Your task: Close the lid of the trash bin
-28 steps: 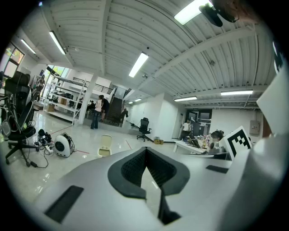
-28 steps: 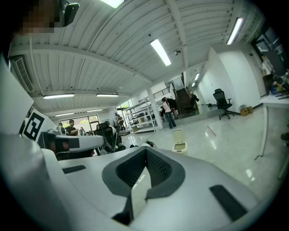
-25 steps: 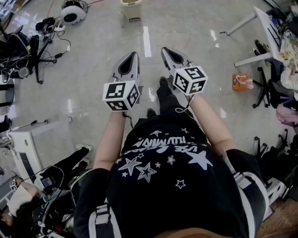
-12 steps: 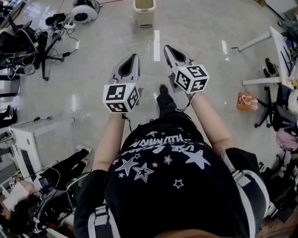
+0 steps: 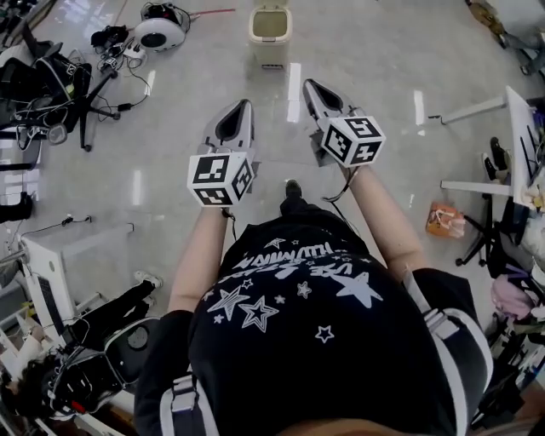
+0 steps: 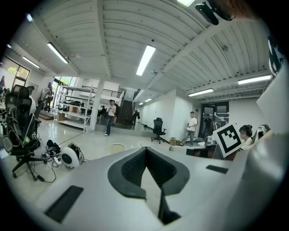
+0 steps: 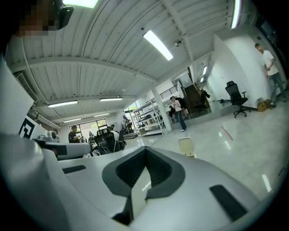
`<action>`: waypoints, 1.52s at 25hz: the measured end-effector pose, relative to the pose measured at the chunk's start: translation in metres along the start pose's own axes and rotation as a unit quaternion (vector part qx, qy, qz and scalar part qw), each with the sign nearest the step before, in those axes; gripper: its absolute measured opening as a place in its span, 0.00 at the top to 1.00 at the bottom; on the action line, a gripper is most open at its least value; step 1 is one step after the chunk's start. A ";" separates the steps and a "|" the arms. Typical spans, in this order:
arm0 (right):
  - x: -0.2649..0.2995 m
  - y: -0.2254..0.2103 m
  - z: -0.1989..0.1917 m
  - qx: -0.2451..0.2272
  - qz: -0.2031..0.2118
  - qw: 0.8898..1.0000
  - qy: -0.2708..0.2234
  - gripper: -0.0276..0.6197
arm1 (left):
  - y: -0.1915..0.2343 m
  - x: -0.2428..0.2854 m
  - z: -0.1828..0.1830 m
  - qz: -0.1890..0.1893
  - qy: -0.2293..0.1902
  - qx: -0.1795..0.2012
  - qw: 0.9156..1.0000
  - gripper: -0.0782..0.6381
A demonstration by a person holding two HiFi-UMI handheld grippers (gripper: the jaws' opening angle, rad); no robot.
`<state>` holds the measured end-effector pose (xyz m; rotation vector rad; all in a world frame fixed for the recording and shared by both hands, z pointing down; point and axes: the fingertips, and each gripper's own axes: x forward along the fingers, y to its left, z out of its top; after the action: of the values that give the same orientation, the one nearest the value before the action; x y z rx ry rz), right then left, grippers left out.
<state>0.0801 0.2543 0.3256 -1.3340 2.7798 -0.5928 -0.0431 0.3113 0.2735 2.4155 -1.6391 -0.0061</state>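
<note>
The trash bin [image 5: 271,25] stands on the floor [image 5: 383,128] near the far edge of what the head view shows, well ahead of both grippers, with its lid [image 7: 186,144] raised. The lid looks like light, stiff plastic on a hinge, so a gentle push at its top edge should tip it down. The left gripper [image 5: 245,104] and right gripper [image 5: 311,86] are each closed tip to tip, holding nothing.

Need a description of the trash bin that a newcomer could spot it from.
On the glossy pale floor, look at the top middle of the head view, straight ahead of the person. The trash bin stands alone there: a small cream box with its lid up, unlike the round white device tangled in cables to its left.
</note>
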 end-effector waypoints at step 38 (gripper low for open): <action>0.214 -0.144 0.070 -0.018 -0.107 0.994 0.006 0.96 | 0.128 0.275 0.043 -0.101 0.032 -0.016 0.994 0.88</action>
<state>0.0630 -0.0120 0.3429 -1.6561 2.6888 -0.5582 -0.0619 0.0061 0.2888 2.5183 -1.3524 0.0110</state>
